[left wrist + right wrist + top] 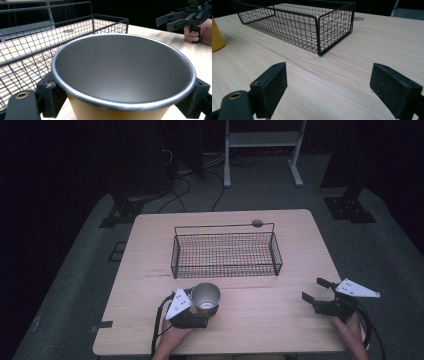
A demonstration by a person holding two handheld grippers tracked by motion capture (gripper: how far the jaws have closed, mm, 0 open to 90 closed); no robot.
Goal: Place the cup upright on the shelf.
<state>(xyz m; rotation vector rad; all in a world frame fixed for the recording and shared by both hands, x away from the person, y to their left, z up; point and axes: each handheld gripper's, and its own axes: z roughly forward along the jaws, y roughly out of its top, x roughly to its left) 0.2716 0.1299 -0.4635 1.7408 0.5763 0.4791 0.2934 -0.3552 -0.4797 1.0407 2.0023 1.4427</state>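
Left gripper fingers squeeze the yellow metal cup near the table's front edge. Right gripper is wide apart, holding nothing. Maybe the cup goes in the wire basket; that isn't done.

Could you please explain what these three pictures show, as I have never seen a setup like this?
No robot here: a person sits at a wooden table and holds a hand-held two-jaw gripper in each hand. The high view looks down from above the person. The other two pictures come from small cameras that ride on the grippers and look along their black jaws.

On the table stands an empty wire basket. The left gripper is shut on a metal cup with a yellow outside, near the table's front edge; its own camera looks straight into the cup. The right gripper is open and holds nothing; its view shows the basket beyond its spread jaws.
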